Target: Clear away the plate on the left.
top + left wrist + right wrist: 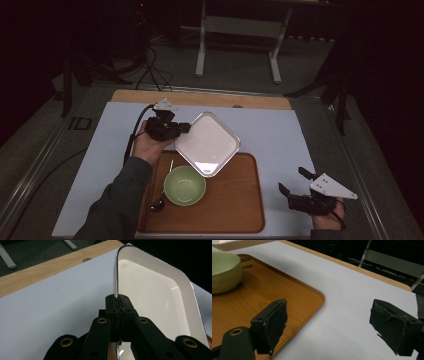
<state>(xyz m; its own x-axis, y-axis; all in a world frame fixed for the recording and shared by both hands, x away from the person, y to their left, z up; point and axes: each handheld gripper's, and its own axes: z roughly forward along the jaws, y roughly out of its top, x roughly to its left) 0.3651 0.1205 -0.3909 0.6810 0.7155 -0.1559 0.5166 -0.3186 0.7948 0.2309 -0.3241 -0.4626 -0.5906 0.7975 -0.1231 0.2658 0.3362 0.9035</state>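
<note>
The left tongs (186, 128) are clenched on the left rim of a white square plate (207, 143), and the left gripper view shows the two black jaws pressed together with the plate's thin edge pinched between them. The plate hangs tilted above the desk (280, 135), turned so that one corner points away from the person. Its near corner overlaps the far edge of the wooden tray (235, 205) and sits just above the far rim of the green bowl (185, 185). In the left gripper view the plate (155, 297) stands nearly on edge, its shallow inside facing right, with the pale desk surface behind it on the left.

The green bowl rests on the left part of the tray, and a spoon (161, 200) lies beside it on its left, the handle pointing to the far side.

The right tongs (296, 184) are released: the jaws stand wide apart with nothing between them. They hover low over the desk at the near right, just beyond the tray's right edge, well apart from the plate. The right gripper view shows the tray's rounded corner (312, 296) and the bowl (224, 271) off to the left.
</note>
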